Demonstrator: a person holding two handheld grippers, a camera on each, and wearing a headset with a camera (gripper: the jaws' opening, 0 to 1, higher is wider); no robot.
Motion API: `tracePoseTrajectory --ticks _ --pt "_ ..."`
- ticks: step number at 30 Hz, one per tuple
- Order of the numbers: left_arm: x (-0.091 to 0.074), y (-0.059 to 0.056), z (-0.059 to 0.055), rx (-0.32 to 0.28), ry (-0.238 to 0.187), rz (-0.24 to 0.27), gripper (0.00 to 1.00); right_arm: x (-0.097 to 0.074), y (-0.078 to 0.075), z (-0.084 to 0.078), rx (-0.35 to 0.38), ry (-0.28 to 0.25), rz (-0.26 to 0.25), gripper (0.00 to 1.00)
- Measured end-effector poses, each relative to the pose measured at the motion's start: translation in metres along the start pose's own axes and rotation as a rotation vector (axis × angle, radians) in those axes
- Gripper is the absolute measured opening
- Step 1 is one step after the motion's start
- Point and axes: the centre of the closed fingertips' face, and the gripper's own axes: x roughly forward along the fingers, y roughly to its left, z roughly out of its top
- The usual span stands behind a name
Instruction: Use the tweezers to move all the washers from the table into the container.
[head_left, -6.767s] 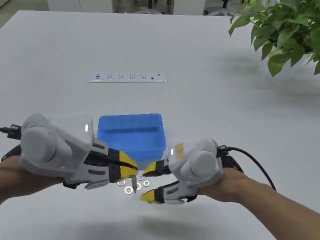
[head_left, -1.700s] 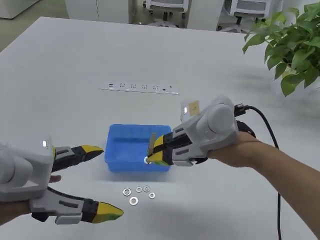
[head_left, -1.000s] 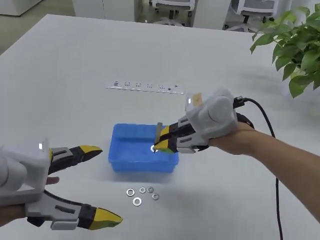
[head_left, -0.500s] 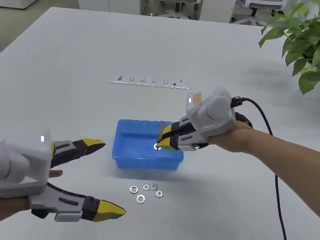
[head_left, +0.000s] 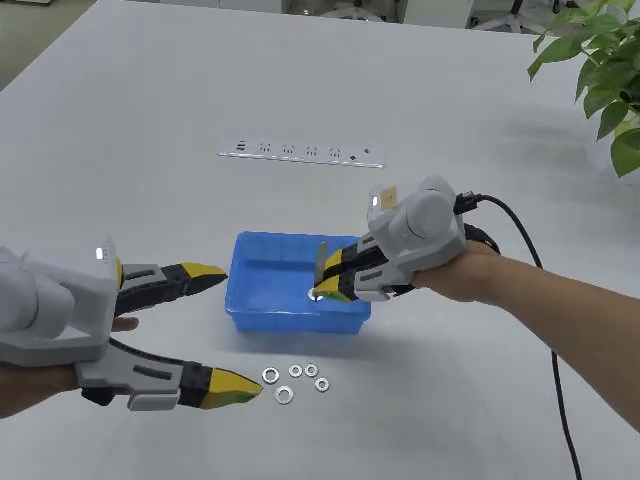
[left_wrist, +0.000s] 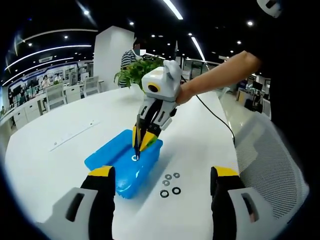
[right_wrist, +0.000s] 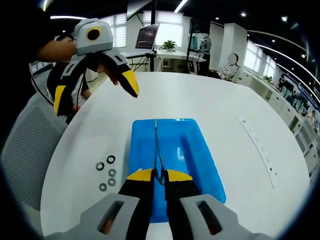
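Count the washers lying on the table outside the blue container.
5 washers, clustered on the table in front of the container: three in a row, two nearer. Others inside the container may be hidden.

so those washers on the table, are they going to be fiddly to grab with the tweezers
The washers lie flat on the smooth table, so the tweezers may slip off an edge; hooking the hole probably grips better. They look small, thin and stiff, likely light enough to skid when nudged, bumping neighbours in the cluster.
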Motion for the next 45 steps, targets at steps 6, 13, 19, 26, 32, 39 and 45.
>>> tracePoseTrajectory --ticks 6,13,19,26,32,39,45 --pt "0.008 0.007 0.008 0.026 -0.006 -0.012 0.76 0.004 0.001 -0.003 0.009 0.002 0.012 0.09" --pt "0.021 0.017 0.02 0.047 -0.016 -0.027 0.62 0.007 0.002 -0.007 0.018 0.008 0.022 0.09" --pt "0.034 0.023 0.029 0.075 -0.013 -0.043 0.5 0.008 0.003 -0.01 0.017 0.013 0.026 0.09" --pt "0.052 0.028 0.035 0.098 -0.002 -0.071 0.41 0.008 0.004 -0.01 0.016 0.012 0.032 0.09" --pt "0.065 0.032 0.039 0.121 0.005 -0.082 0.34 0.008 0.005 -0.01 0.011 0.015 0.034 0.09" --pt "0.077 0.04 0.044 0.138 0.004 -0.084 0.25 0.008 0.004 -0.011 0.002 0.017 0.034 0.09" --pt "0.083 0.041 0.041 0.148 0.02 -0.094 0.16 0.008 0.005 -0.011 0.0 0.018 0.036 0.09"
